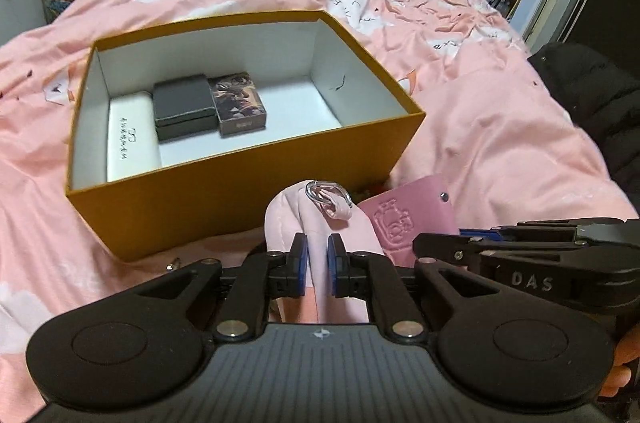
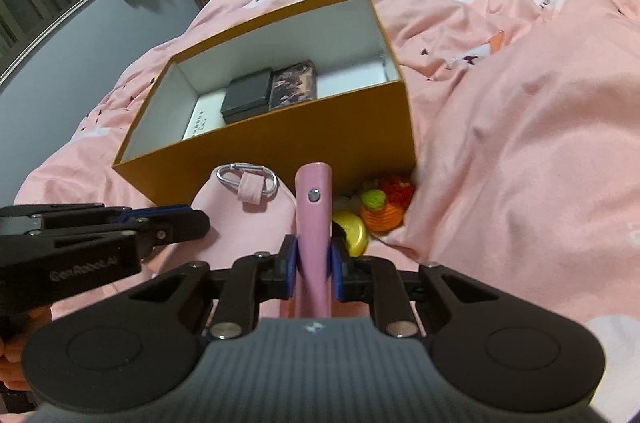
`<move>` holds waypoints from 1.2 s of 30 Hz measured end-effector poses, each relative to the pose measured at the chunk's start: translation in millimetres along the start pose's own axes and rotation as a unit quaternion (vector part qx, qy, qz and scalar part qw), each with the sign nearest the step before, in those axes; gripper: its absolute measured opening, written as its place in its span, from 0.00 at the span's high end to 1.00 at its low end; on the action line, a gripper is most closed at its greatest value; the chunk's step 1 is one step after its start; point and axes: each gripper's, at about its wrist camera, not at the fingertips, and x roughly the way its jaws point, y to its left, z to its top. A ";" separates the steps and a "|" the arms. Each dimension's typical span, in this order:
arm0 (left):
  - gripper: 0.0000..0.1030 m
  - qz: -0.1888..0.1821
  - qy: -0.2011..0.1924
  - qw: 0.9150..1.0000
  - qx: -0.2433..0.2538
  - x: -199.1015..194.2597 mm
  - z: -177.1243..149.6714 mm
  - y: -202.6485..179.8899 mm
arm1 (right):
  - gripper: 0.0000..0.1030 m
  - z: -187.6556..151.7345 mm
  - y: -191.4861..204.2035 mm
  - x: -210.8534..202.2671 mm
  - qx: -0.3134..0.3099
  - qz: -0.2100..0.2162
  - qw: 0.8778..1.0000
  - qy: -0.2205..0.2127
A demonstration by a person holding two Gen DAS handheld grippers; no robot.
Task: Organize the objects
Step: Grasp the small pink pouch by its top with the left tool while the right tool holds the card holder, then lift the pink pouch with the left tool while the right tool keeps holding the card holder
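A pale pink pouch with a silver carabiner and a darker pink leather case hang just before an open orange box on a bed's pink duvet (plush toys by the grey wall). The left gripper has its fingers clamped on the pouch; the right gripper pinches the case. Both point downward.
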 end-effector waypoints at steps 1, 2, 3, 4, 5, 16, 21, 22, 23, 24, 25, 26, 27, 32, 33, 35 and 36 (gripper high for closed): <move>0.90 -0.004 0.001 1.000 -0.003 0.6 0.0 -0.1 | 0.82 0.6 -1.2 -2.6 0.001 -0.004 1.000 -0.003; 0.90 -0.007 0.001 1.000 -0.007 1.2 0.0 -0.5 | 0.82 1.7 -2.3 -5.6 0.000 -0.009 1.000 -0.007; 0.91 -0.006 0.001 1.000 -0.004 1.8 -0.4 -2.4 | 0.82 2.3 -3.0 -10.6 -0.001 -0.018 1.000 -0.013; 0.91 -0.001 -0.001 1.000 -0.001 1.4 -0.7 -4.2 | 0.82 2.9 -3.9 -15.4 -0.001 -0.025 1.000 -0.018; 0.91 0.003 -0.004 1.000 0.003 0.9 -0.7 -6.2 | 0.82 3.9 -5.2 -20.4 0.000 -0.029 0.999 -0.023; 0.92 -0.002 -0.010 1.000 0.022 -2.4 -0.2 -15.1 | 0.82 5.4 4.5 -20.0 0.006 0.019 1.000 0.000; 0.89 -0.033 -0.029 0.999 0.013 -12.5 1.8 -12.3 | 0.83 -3.6 -2.9 3.2 0.019 0.000 0.999 0.027; 0.88 -0.040 -0.036 0.999 0.007 -16.9 2.7 -9.0 | 0.83 -5.7 -6.0 9.1 0.029 0.003 0.999 0.039; 0.82 -0.045 -0.042 0.998 0.000 -21.0 3.8 -5.1 | 0.83 -7.1 -8.7 13.5 0.037 0.010 0.998 0.048; 0.75 -0.046 -0.047 0.998 -0.010 -24.8 4.6 0.8 | 0.83 -9.0 -9.8 17.5 0.043 0.017 0.997 0.054; 0.72 -0.039 -0.047 0.998 -0.021 -25.4 5.2 6.2 | 0.83 -10.9 -9.2 20.6 0.044 0.018 0.997 0.059; 0.69 -0.029 -0.044 0.998 -0.031 -24.4 5.4 11.8 | 0.83 -12.2 -7.2 22.4 0.039 0.016 0.997 0.061; 0.67 -0.016 -0.036 0.998 -0.041 -21.1 4.9 17.8 | 0.83 -12.7 -5.4 23.1 0.034 0.014 0.997 0.062; 0.53 -0.033 0.017 0.995 -0.096 2.1 -5.3 38.4 | 0.83 -13.4 -0.1 22.1 0.022 0.008 0.998 0.061; 0.52 -0.044 0.020 0.993 -0.105 4.5 -6.4 40.4 | 0.83 -13.7 0.8 22.6 0.018 0.002 0.998 0.060; 0.53 -0.064 0.023 0.991 -0.116 7.3 -6.5 41.9 | 0.83 -12.9 -0.6 22.5 0.018 -0.001 0.998 0.060; 0.54 -0.072 0.024 0.990 -0.119 8.1 -6.2 42.0 | 0.83 -12.6 -0.9 22.8 0.018 0.000 0.998 0.060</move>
